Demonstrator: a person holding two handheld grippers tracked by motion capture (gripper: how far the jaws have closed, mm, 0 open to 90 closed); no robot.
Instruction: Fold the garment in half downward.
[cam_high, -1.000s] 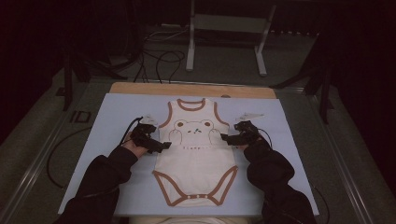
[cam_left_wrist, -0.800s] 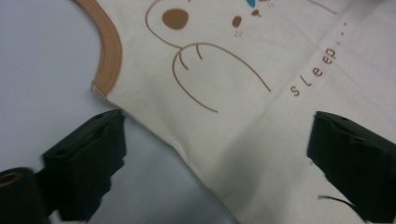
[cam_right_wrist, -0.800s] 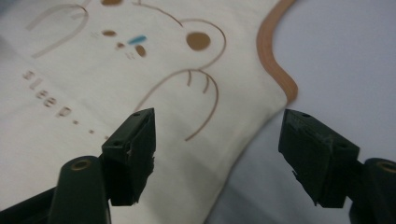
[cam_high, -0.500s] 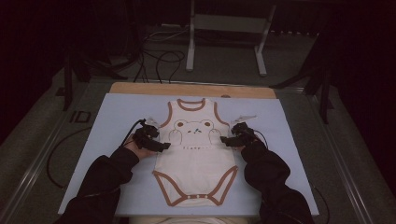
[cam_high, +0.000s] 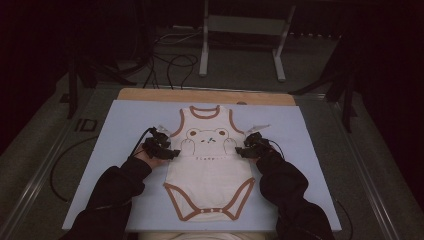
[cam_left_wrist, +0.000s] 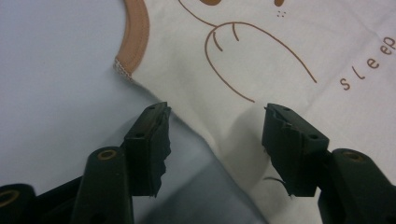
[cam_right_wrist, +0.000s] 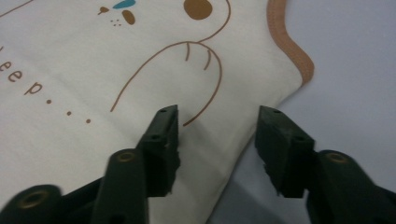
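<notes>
The cream sleeveless cotton baby bodysuit with brown trim (cam_high: 209, 165) lies flat at mid-frame on the pale blue worktop (cam_high: 320, 150). Soft, light and limp, it is best pinched at its side seams under the armholes. There the left claw (cam_left_wrist: 212, 130) and right claw (cam_right_wrist: 217, 128) straddle the edges, jaws just closing, not yet pressed on cloth.

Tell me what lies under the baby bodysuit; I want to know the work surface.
The bodysuit lies flat on a pale blue board, visible all round it. What the cloth itself covers cannot be seen.

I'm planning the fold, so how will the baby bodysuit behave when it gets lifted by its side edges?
The baby bodysuit lies flat and thin on the blue mat, so it will probably sag limply between the left gripper and right gripper. It looks light. Cloth already puckers between the closing jaws, so it should bunch easily.
</notes>
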